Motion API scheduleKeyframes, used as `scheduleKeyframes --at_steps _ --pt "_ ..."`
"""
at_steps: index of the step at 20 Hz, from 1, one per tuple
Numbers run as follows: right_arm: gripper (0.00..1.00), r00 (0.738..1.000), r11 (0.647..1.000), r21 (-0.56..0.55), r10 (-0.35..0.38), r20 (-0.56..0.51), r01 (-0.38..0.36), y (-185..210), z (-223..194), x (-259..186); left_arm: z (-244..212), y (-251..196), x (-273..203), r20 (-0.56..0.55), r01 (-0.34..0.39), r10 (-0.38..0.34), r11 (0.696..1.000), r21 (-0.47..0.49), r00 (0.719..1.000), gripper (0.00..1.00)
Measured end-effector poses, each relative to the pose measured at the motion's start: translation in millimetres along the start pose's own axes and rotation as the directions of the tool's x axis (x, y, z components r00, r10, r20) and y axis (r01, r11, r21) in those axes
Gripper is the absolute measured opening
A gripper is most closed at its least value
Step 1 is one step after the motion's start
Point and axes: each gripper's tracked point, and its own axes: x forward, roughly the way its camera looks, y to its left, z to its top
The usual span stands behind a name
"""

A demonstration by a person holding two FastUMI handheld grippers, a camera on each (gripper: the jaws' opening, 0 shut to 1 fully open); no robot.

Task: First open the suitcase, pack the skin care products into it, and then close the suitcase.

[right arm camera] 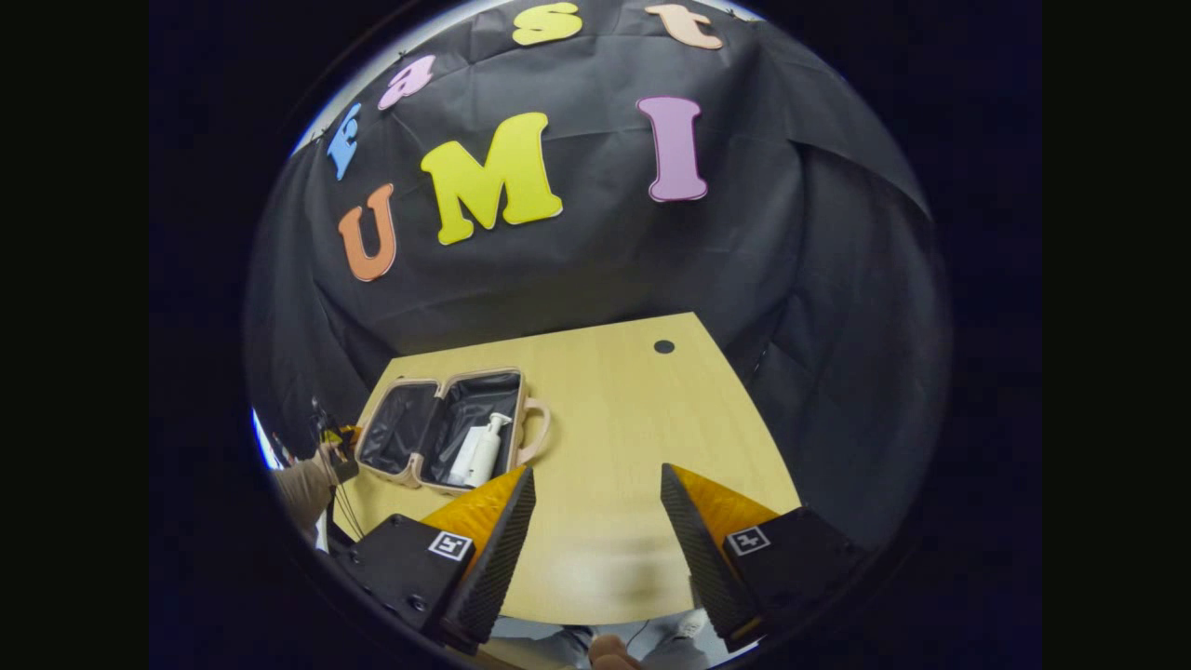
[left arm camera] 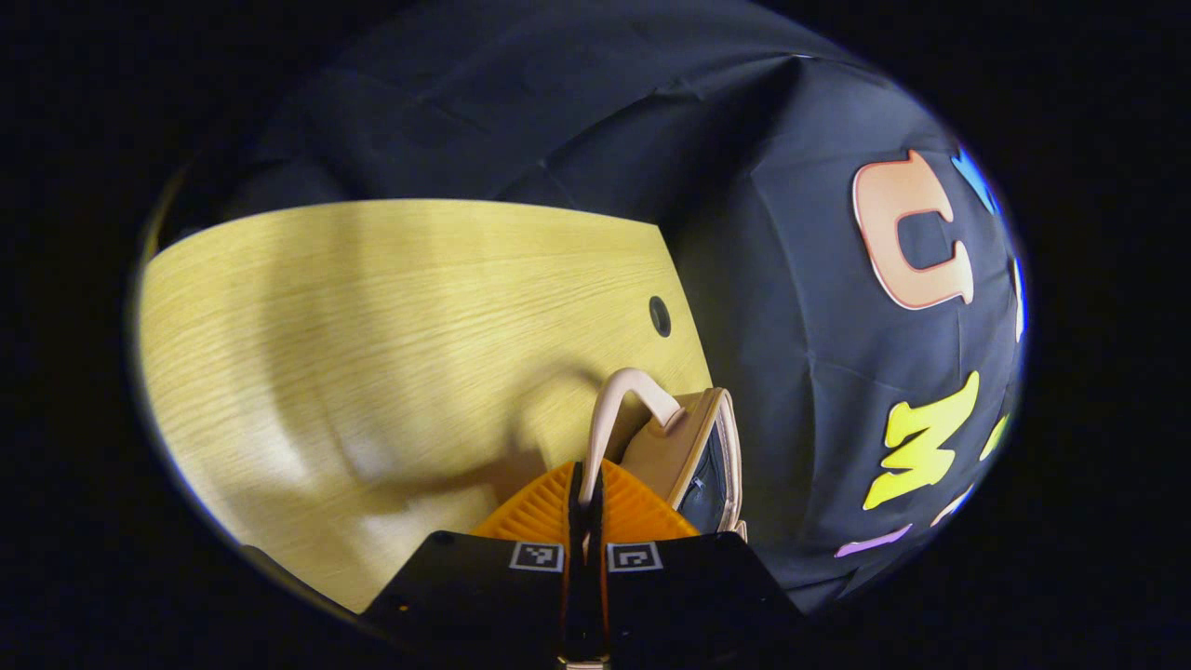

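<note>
The beige suitcase [right arm camera: 395, 433] lies open on the wooden table [right arm camera: 614, 409], dark lining up. A white pump bottle [right arm camera: 479, 451] lies in its right half, which has a loop handle [right arm camera: 540, 430]. My right gripper [right arm camera: 595, 521] hangs open above the table's near edge, to the right of the case and holding nothing. My left gripper [right arm camera: 337, 445] sits at the case's left edge, held by a sleeved hand [right arm camera: 302, 489]. In the left gripper view, my left gripper [left arm camera: 586, 484] is shut on a beige loop strap [left arm camera: 619, 395] of the suitcase [left arm camera: 684, 447].
The table [left arm camera: 372, 326] has a small round hole [right arm camera: 663, 346] near its far right corner, also visible as the hole [left arm camera: 660, 316] in the left gripper view. Black cloth wall surrounds the table. A person's legs [right arm camera: 558, 642] are below the near edge.
</note>
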Motion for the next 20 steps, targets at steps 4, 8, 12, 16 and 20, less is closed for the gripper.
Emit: scheduleKeyframes --at_steps 4,8,12,16,20 --pt "0.80 0.998 0.999 -0.053 0.015 0.053 -0.012 -33 13 -4 11 -50 -34 0.067 -0.008 0.000 0.993 0.116 0.998 0.03" --pt "0.78 0.991 0.998 -0.031 0.054 0.119 -0.051 -58 34 -7 2 -117 -70 0.123 0.010 -0.046 0.959 0.283 0.991 0.03" --pt "0.80 0.981 0.996 -0.060 0.082 0.178 -0.072 -85 54 -7 -28 -182 -99 0.190 -0.016 -0.078 0.893 0.450 0.979 0.03" --pt "0.78 0.975 0.993 -0.106 0.075 0.209 -0.054 -111 65 -9 -80 -232 -119 0.231 -0.020 -0.121 0.849 0.529 0.965 0.03" --pt "0.80 0.951 0.987 -0.162 0.031 0.308 0.021 -151 86 -22 -138 -265 -130 0.234 -0.014 -0.154 0.807 0.590 0.960 0.03"
